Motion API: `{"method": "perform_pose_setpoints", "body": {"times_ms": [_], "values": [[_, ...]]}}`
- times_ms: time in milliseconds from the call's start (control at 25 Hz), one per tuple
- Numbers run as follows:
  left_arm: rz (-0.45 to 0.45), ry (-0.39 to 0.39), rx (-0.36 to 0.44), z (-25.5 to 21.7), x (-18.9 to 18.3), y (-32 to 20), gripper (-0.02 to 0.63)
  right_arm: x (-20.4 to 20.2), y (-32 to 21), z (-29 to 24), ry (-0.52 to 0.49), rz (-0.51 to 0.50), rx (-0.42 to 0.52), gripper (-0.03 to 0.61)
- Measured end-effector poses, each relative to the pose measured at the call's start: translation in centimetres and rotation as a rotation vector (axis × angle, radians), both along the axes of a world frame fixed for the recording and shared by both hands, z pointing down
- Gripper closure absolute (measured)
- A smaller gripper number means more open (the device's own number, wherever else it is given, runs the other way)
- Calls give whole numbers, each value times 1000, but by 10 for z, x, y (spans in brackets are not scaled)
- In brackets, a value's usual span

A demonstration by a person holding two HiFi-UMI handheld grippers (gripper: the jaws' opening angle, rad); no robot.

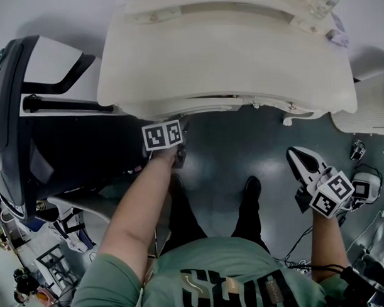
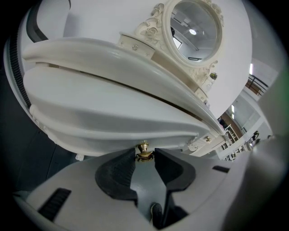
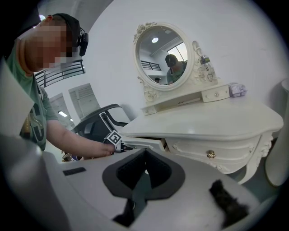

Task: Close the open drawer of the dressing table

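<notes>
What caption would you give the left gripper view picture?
Left hand-held gripper pinching the small brass knob of the cream wooden dressing-table drawer.

Head view steeply down, gripper views near, all sharing dressing table [image 1: 227,66]

The drawer [image 2: 113,122] juts from the bench's [image 3: 216,117] front edge, left of its middle. The left gripper [image 2: 144,156] is at the drawer's front, the knob [image 2: 144,148] between its jaws. The right gripper [image 1: 297,155] hangs over the floor [image 1: 242,148] before the bench's right end. A mirror [image 3: 162,56] stands at the back edge, a bottle [image 3: 204,61] just right of it; a treadmill [image 1: 8,118] lies beyond the left end.
</notes>
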State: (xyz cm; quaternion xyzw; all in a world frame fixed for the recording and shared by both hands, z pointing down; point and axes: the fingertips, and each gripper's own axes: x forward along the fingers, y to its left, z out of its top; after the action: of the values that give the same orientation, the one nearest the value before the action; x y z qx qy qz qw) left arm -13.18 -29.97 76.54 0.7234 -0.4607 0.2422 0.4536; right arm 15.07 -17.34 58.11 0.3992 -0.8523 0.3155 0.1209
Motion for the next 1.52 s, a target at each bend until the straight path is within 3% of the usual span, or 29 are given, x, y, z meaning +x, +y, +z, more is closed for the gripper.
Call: {"method": "perform_pose_setpoints", "body": {"times_ms": [1520], "values": [[-2, 25, 14, 2, 4, -47, 472, 3, -43, 11, -14, 3, -19, 568]]}}
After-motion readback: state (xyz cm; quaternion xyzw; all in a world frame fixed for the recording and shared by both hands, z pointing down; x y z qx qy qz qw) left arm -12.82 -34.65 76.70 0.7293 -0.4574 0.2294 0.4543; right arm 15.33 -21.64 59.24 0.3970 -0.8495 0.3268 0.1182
